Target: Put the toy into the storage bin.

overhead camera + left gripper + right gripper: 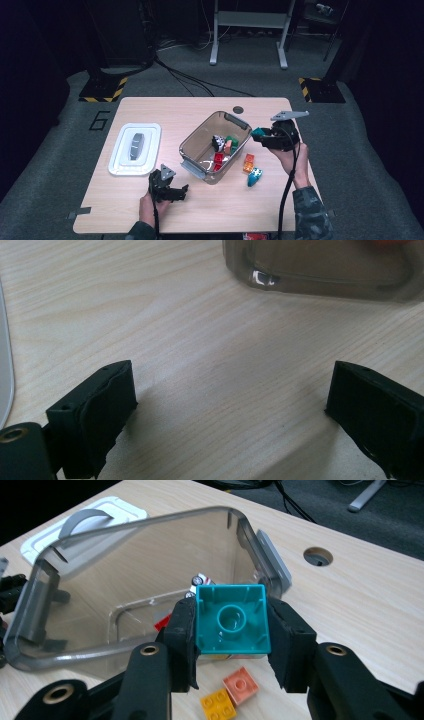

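The right gripper (231,630) clamps its jaws on a teal block (232,620), held just beside the clear bin's (190,141) rim, likely for dropping in, while the left gripper (230,405) rests wide open on the counter (200,340).

The only thing I can read is a large dark number 6 (99,120), marked on the grey floor covering (65,150) just past the far left corner of my table (165,107). Nothing else carries legible text.
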